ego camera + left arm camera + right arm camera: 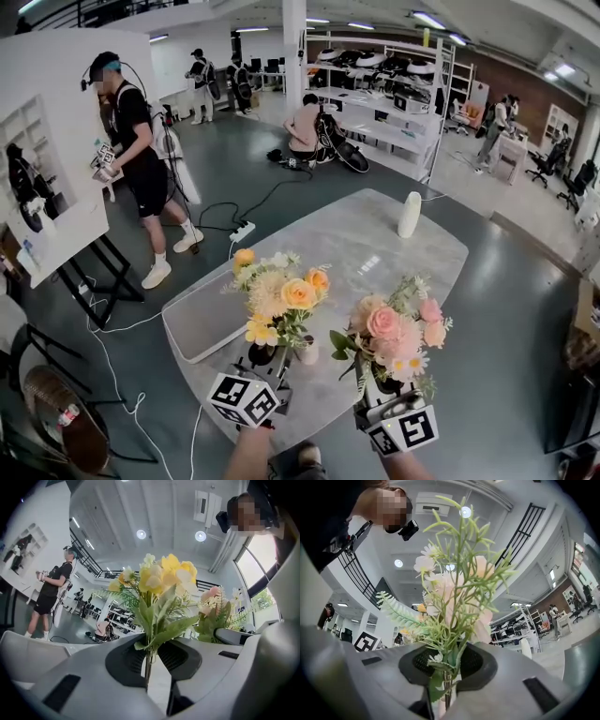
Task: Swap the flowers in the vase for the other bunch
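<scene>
My left gripper (pixel 267 361) is shut on the stems of a yellow and orange flower bunch (pixel 281 292), held upright over the near edge of the marble table (pixel 375 244). In the left gripper view the stems (pixel 149 660) sit pinched between the dark pads (pixel 126 660). My right gripper (pixel 382 384) is shut on a pink bunch (pixel 401 330), upright just right of the yellow one. Its stems (pixel 446 681) run down between the pads (pixel 478 665). A tall white vase (pixel 410 214) stands empty at the table's far right, well beyond both grippers.
A pale rectangular slab (pixel 208 323) lies on the table's left end. A person (pixel 136 150) stands by a white board (pixel 56 150) at the left, with cables and a power strip (pixel 242 231) on the floor. Shelving (pixel 384 89) and other people are at the back.
</scene>
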{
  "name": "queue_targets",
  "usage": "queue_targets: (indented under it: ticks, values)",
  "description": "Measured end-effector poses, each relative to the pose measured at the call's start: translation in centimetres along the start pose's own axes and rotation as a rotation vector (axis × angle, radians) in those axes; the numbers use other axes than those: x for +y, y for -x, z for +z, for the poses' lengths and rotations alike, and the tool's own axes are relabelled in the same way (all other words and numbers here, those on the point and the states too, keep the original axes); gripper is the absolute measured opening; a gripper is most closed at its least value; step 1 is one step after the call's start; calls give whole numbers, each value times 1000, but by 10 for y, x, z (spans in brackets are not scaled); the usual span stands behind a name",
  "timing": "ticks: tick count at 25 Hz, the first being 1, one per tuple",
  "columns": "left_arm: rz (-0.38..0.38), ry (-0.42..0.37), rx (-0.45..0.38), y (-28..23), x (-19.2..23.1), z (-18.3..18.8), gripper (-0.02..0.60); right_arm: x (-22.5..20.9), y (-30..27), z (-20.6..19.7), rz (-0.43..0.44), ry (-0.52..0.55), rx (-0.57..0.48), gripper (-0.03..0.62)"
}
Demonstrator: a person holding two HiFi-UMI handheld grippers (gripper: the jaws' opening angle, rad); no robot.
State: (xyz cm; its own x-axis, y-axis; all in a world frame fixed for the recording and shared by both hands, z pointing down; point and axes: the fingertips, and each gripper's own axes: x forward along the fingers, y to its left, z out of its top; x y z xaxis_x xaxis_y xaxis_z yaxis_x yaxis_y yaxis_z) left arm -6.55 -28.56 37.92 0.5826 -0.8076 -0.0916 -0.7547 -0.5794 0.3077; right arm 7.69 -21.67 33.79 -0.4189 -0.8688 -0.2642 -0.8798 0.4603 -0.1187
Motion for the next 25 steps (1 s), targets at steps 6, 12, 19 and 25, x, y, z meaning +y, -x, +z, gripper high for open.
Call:
queue_targets:
  ticks: [6,12,19,25]
  values:
    - [37,9,-17,14,2,1,84,4,-7,0,20,-3,-3,95]
    - [64,7,-35,25,9,8,84,10,-20,0,37,-15,-9,95]
    - [92,21,-42,43,17,6,83,27,-29,-5,68,-18,-10,95]
    - [96,23,-48,46,28,10,83,33,-47,-7,78,-18,-12,95]
